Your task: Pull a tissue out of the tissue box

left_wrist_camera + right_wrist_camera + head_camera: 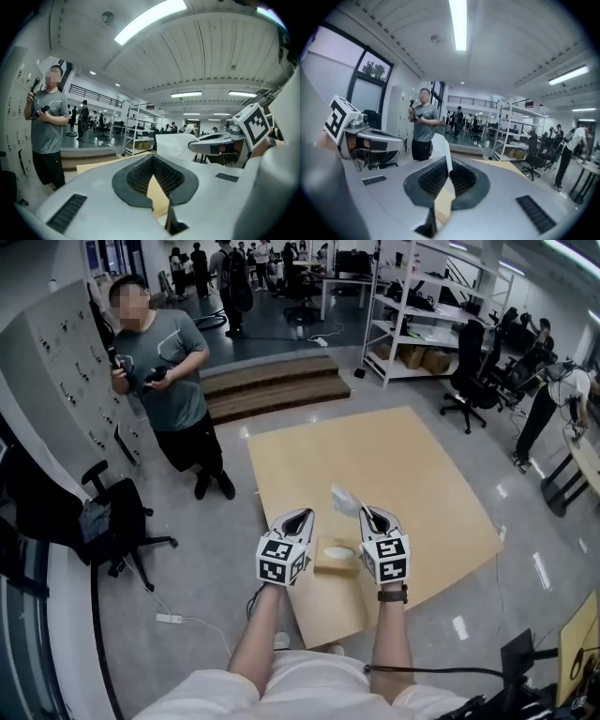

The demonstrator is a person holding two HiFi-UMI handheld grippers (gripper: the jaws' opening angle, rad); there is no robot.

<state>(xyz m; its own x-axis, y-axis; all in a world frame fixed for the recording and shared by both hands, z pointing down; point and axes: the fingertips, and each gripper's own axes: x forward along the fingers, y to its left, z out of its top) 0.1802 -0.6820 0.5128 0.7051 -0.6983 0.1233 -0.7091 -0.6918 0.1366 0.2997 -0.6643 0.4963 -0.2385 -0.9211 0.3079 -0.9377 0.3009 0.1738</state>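
Note:
A tan tissue box lies on a cardboard sheet on the floor, below and between my two raised grippers. My right gripper is shut on a white tissue, which hangs free well above the box. In the right gripper view the tissue sticks up out of the closed pads of the right gripper. My left gripper is level with it on the left, its jaws meeting at the tips with nothing between them. From the left gripper view the tissue shows beside the right gripper.
A person stands at the back left holding grippers, beside grey lockers. A black office chair is at left. Wooden steps and white shelving lie beyond the sheet. A white power strip lies on the floor.

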